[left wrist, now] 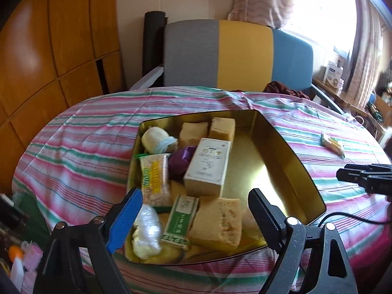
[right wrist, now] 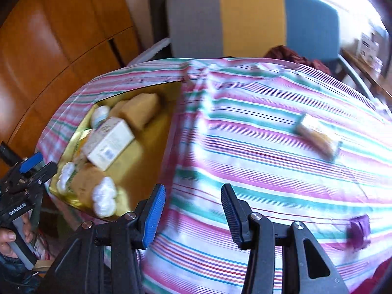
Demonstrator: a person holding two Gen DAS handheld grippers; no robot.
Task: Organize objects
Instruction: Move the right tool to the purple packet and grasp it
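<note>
**Gold tin at left, two loose items out on the striped cloth**

At far left we see our left tongs (left wrist: 194, 216) spread wide over the near end of the gold tin (left wrist: 281, 132), with nothing between them. Inside the tin, a yarn ball (left wrist: 156, 139), a snack packet (left wrist: 154, 181), a white box (left wrist: 208, 166), a green box (left wrist: 181, 223) and several sponges (left wrist: 218, 223) crowd its left half; the right half is bare. Right of the tin, our right tongs (right wrist: 193, 212) stand apart and empty above the striped surface (right wrist: 245, 147). Farther right a wrapped snack bar (right wrist: 316, 134) lies on the cloth, and a purple item (right wrist: 359, 230) lies nearer us. A chair (right wrist: 250, 17) stands behind.
</note>
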